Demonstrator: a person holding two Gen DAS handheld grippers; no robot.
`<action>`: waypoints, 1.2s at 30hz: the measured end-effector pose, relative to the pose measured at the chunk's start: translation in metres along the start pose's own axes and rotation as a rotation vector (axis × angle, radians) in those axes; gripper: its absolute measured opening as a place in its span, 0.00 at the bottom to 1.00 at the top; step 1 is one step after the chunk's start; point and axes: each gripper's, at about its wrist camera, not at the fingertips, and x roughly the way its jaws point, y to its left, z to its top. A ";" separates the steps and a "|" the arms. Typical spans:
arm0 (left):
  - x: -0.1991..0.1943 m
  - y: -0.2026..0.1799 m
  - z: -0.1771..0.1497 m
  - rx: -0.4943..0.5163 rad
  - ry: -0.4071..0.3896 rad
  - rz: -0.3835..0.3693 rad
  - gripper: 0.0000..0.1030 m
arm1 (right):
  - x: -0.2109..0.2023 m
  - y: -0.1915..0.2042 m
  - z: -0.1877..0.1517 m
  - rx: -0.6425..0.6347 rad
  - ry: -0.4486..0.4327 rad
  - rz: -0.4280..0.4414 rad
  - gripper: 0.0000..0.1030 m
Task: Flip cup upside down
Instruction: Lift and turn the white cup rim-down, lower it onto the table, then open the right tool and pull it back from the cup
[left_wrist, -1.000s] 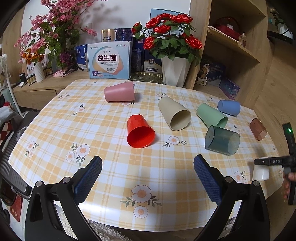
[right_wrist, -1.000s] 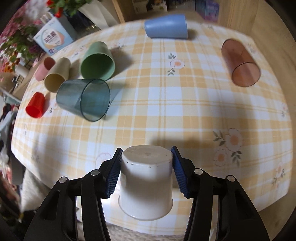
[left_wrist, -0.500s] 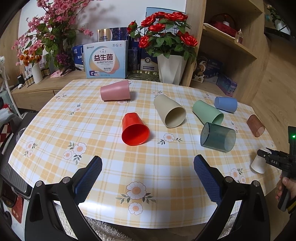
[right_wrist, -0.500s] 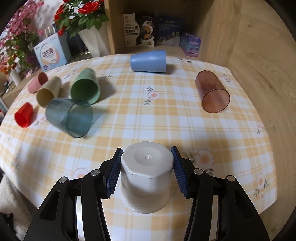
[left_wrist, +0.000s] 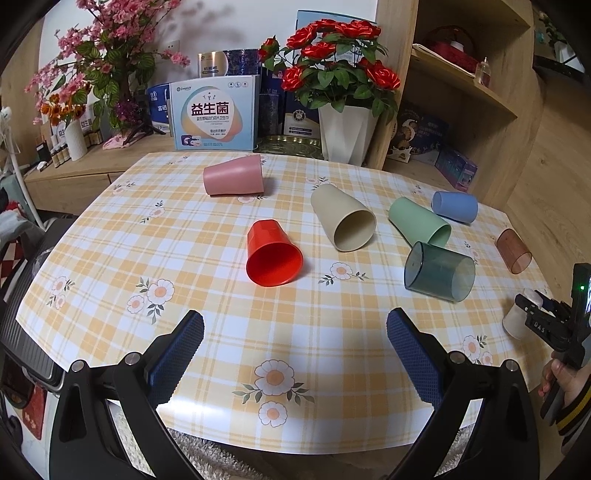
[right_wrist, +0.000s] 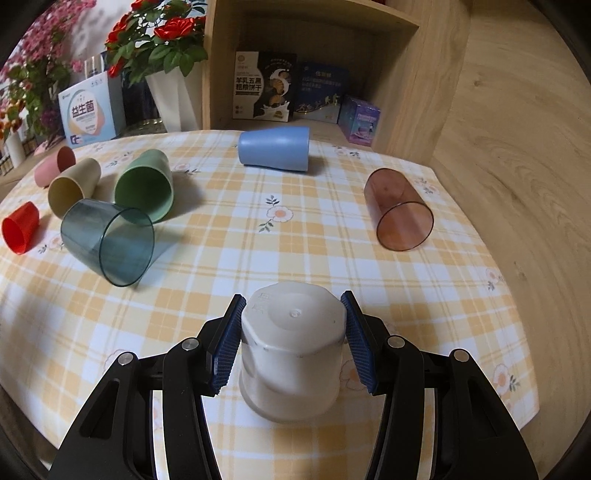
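My right gripper (right_wrist: 293, 314) is shut on a white cup (right_wrist: 291, 343), which stands upside down, base up, near the table's front right edge. In the left wrist view the white cup (left_wrist: 517, 321) shows at the far right, partly hidden by the right gripper (left_wrist: 535, 314). My left gripper (left_wrist: 295, 339) is open and empty above the table's front edge. Several cups lie on their sides: red (left_wrist: 272, 254), beige (left_wrist: 345, 218), pink (left_wrist: 233, 180), green (left_wrist: 419, 225), blue (left_wrist: 455, 206), dark teal clear (left_wrist: 439, 271), brown clear (left_wrist: 513, 251).
The round table has a yellow plaid floral cloth (left_wrist: 184, 280). A white vase of red roses (left_wrist: 347, 133), boxes (left_wrist: 214, 112) and a wooden shelf (left_wrist: 461, 110) stand behind it. A wooden wall (right_wrist: 517, 147) borders the table's right side.
The right gripper has tilted up more level with the white cup still in its jaws, base up. The left gripper has drawn back slightly; it stays open.
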 end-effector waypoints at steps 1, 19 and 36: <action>0.000 0.000 0.000 -0.001 0.001 -0.001 0.94 | 0.000 0.001 -0.002 0.002 0.005 0.002 0.50; -0.012 -0.006 0.009 0.029 -0.018 -0.018 0.94 | -0.022 -0.007 -0.005 0.119 0.023 0.069 0.60; -0.107 -0.011 0.051 0.112 -0.223 -0.094 0.94 | -0.187 0.017 0.033 0.128 -0.241 0.123 0.85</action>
